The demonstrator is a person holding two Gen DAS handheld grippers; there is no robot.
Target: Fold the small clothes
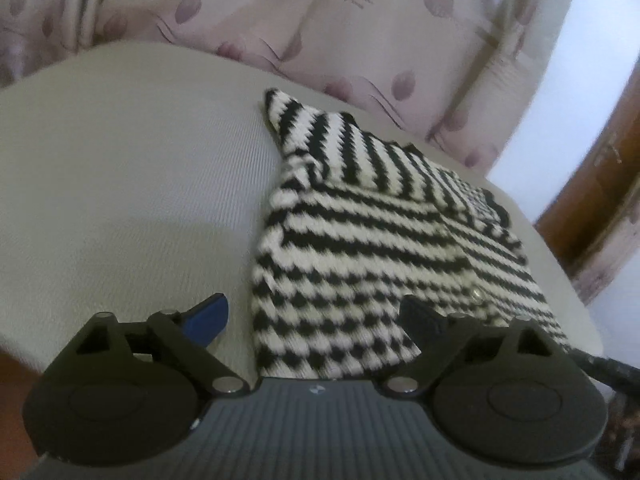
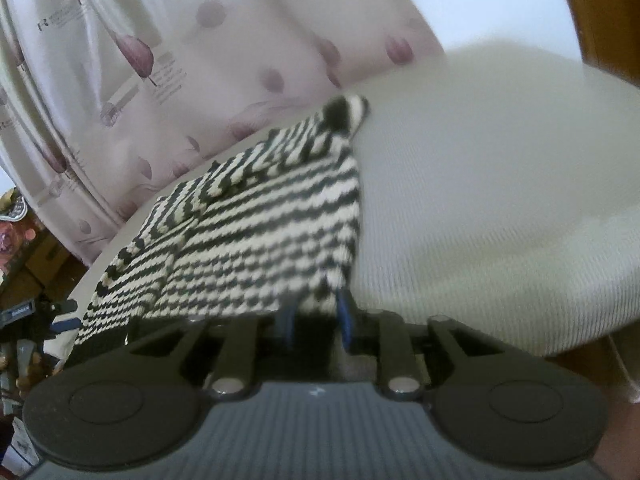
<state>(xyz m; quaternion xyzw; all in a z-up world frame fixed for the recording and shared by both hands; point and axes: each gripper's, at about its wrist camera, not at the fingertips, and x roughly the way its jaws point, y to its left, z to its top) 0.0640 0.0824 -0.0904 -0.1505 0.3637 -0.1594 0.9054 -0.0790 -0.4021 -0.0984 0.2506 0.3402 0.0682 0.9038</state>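
Left gripper spread wide over striped garment near edge; right gripper pinching garment's near corner.

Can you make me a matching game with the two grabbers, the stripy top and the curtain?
Things:
1. left gripper
2. right gripper
3. black-and-white striped knitted top
4. white curtain with purple flowers

States:
A. hangs behind the cream cushion
B. jaws wide open
C. lies on the cream cushion
D. jaws close together at the top's near edge

Pairs: 1-B, 2-D, 3-C, 4-A
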